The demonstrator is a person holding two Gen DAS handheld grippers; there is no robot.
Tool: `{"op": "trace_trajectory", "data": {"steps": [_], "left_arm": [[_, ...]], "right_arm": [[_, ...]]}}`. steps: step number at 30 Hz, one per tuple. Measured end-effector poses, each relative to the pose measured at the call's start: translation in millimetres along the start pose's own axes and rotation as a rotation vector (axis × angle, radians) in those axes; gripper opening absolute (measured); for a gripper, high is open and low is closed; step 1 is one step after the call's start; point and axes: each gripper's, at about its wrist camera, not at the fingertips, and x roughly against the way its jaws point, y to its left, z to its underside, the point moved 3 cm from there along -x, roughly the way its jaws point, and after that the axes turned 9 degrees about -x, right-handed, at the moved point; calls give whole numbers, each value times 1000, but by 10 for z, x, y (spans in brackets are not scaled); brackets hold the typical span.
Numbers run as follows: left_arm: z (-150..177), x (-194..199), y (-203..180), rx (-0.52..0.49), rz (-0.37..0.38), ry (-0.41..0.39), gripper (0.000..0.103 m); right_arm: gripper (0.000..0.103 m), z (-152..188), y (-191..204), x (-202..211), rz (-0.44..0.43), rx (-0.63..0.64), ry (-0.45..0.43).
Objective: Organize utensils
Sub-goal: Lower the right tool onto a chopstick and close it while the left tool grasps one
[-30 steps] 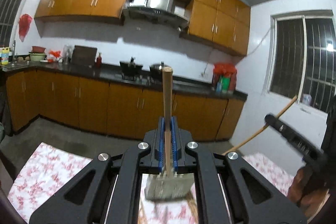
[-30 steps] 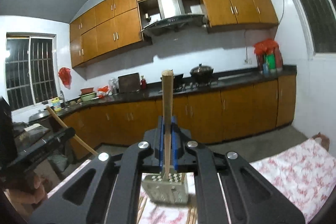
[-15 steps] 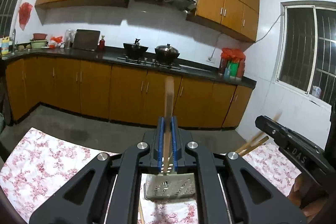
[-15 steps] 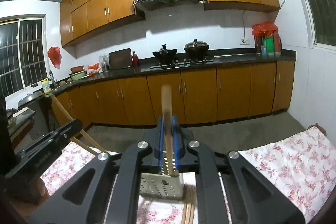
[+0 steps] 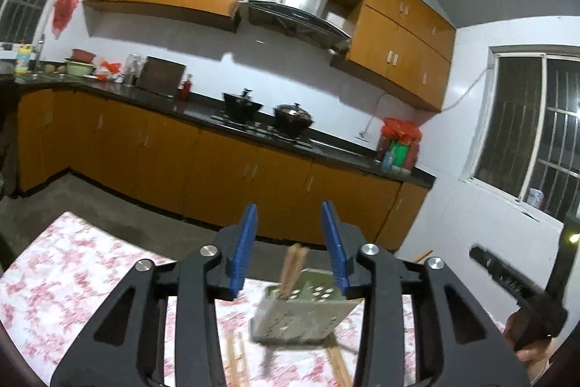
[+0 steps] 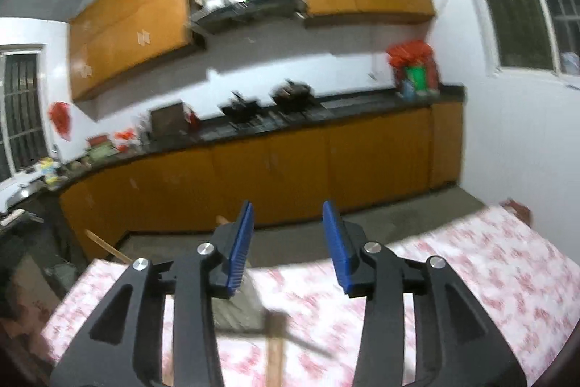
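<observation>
Wooden chopsticks [image 5: 293,269], thin, round and pale brown, stand with their ends poking out of a grey-green perforated rectangular utensil holder [image 5: 308,311], which appears tipped over toward one side on the pink-and-white floral tablecloth [image 5: 72,278]. More loose sticks [image 5: 235,361] lie flat on the cloth just in front of the holder, with another [image 5: 339,369] beside its lower corner. Seen from the right wrist, the holder [image 6: 235,307] is only a blurred grey block, with a flat wooden handle [image 6: 274,350] lying just in front of it.

Both grippers are letting go. The left gripper [image 5: 290,242] has its blue ribbed pads parting, the stick ends and holder showing in the gap but neither pad touching them. The right gripper [image 6: 288,242] is likewise spreading its jaws, with nothing between them but cloth and floor beyond.

These sticks look light, stiff and smooth, so they would likely roll on the cloth and slip in a loose pinch; taking one near mid-length, across its width, seems safest. Thin-walled and hole-punched, the holder is probably light enough to topple or slide when nudged, so it may need righting by its rim before anything more goes in.
</observation>
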Motion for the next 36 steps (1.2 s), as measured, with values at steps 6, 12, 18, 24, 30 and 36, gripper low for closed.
{"op": "trace_trajectory", "data": {"steps": [6, 12, 18, 24, 30, 36], "left_arm": [[675, -34, 338, -37, -140, 217, 41], [1500, -220, 461, -27, -118, 488, 38], [1915, -247, 405, -8, -82, 589, 37], [2079, -284, 251, -14, -43, 627, 31], [2172, -289, 130, -18, 11, 654, 22], [2243, -310, 35, -39, 44, 684, 17]], "right_arm": [[28, 918, -390, -575, 46, -9, 372], [17, 1773, -267, -744, -46, -2, 591], [16, 2066, -136, -705, -73, 27, 638], [8, 2072, -83, -697, -14, 108, 602], [8, 1959, -293, -759, 63, 66, 569], [8, 1960, -333, -761, 67, 75, 562]]}}
